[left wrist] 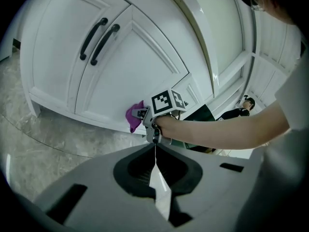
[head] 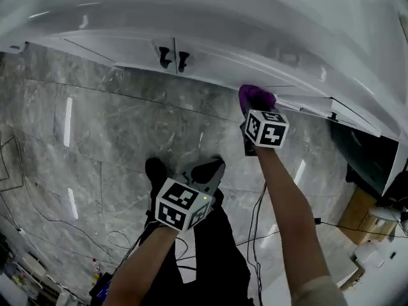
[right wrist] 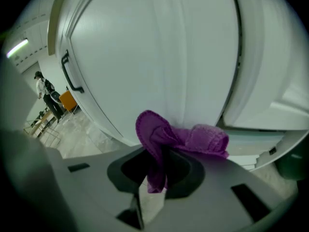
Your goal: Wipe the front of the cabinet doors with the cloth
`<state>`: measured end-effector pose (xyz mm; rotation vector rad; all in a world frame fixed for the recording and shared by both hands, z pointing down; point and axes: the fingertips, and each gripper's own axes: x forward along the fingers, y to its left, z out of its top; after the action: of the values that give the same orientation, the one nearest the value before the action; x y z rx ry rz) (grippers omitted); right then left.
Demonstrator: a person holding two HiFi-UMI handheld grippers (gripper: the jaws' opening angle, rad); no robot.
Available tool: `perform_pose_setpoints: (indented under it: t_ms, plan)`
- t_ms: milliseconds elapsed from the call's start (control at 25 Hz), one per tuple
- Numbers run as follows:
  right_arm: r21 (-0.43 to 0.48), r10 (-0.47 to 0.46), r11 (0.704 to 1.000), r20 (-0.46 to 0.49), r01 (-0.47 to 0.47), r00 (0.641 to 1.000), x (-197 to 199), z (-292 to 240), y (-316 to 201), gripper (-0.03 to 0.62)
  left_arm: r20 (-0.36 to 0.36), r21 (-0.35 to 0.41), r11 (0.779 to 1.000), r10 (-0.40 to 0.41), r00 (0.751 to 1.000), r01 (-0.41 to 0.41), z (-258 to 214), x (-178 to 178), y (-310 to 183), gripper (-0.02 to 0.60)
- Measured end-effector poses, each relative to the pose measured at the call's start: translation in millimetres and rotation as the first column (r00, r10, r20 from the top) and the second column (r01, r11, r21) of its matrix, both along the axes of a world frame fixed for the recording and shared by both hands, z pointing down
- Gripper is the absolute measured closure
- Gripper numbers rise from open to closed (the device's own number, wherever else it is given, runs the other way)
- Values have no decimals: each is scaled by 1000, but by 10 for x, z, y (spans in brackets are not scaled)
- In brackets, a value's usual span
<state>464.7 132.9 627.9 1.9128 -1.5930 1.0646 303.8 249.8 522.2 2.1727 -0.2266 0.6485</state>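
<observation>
The purple cloth (head: 256, 97) is bunched in my right gripper (head: 254, 110), which is shut on it and presses it against the lower part of a white cabinet door (head: 210, 56). In the right gripper view the cloth (right wrist: 183, 137) spills out of the jaws of the right gripper (right wrist: 161, 153) onto the door panel (right wrist: 159, 57). My left gripper (head: 213, 166) hangs lower, away from the cabinet, shut and holding nothing. The left gripper view looks past the left gripper (left wrist: 155, 149) to the cloth (left wrist: 134, 116) and two doors with black handles (left wrist: 99, 37).
A pair of black handles (head: 174, 58) marks the doors to the left. The grey marble floor (head: 95, 132) carries loose cables (head: 258, 234). A dark recess (head: 366, 152) and a brown box (head: 357, 218) lie to the right. A person's shoes (head: 156, 169) are below me.
</observation>
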Motion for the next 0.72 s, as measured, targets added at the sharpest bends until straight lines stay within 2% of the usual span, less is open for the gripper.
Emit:
perform_pose_setpoints:
  t_ms: [200, 440, 600, 720]
  plan:
    - [-65, -22, 998, -23, 21, 999, 9, 598, 34, 523, -5, 29, 998, 61, 998, -60, 220, 55, 12, 558]
    - [-175, -12, 985, -34, 6, 999, 67, 1141, 63, 525, -10, 38, 996, 78, 997, -78, 378, -43, 44, 558]
    - [-242, 33, 969, -50, -44, 998, 115, 1249, 126, 523, 21, 33, 997, 63, 998, -64, 470, -286, 30, 558]
    - [-214, 9, 977, -18, -13, 1000, -54, 1019, 149, 523, 31, 23, 999, 34, 999, -35, 445, -394, -11, 558]
